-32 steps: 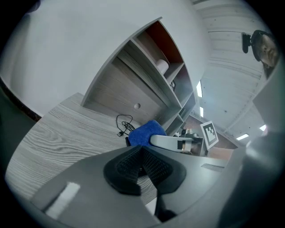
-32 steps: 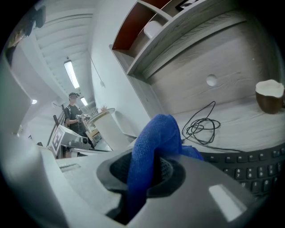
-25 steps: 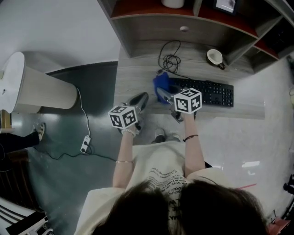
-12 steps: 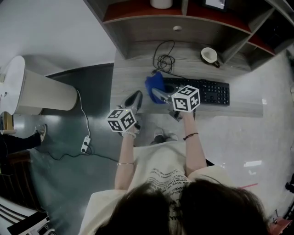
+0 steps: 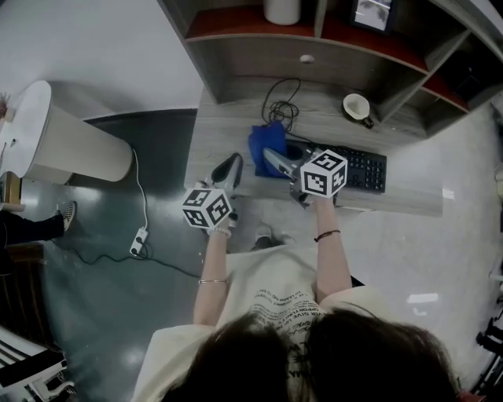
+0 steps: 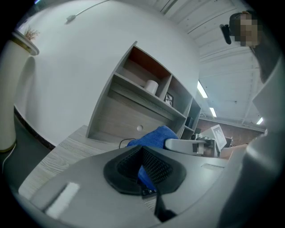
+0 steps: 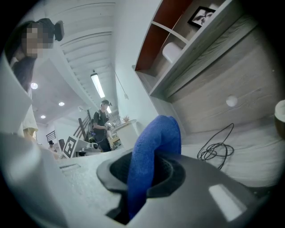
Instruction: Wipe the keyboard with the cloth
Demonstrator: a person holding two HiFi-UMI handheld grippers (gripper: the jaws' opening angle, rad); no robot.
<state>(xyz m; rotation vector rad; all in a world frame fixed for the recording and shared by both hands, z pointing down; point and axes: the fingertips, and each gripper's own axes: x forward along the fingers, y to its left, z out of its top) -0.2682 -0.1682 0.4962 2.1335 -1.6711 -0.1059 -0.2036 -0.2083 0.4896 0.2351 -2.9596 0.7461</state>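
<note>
Wood-grain tabletop [image 5: 222, 132] under a shelf unit [image 5: 259, 49], grey floor on the side away from the keyboard [image 5: 363, 169]. Black keyboard lies flat near the tabletop's front edge. Blue cloth [image 5: 264, 146] sits at the keyboard's left end, bunched, covering that end. Right gripper [image 5: 275, 159] is clamped on the cloth. In the right gripper view the cloth [image 7: 156, 142] rises in a fold between the 2 jaws of the right gripper [image 7: 146, 173]. Left gripper [image 5: 230, 167] is further left of the keyboard, just beside the cloth, contact unclear. In the left gripper view the 2 jaws of the left gripper [image 6: 142, 168] are brought together and hold nothing, with a sliver of blue cloth [image 6: 153, 137] ahead of them. Coiled black cable [image 5: 280, 106] lies behind the keyboard's left end. Small cup [image 5: 356, 105] stands behind the keyboard, well apart. White roll [image 5: 281, 9] is on the shelf above.
</note>
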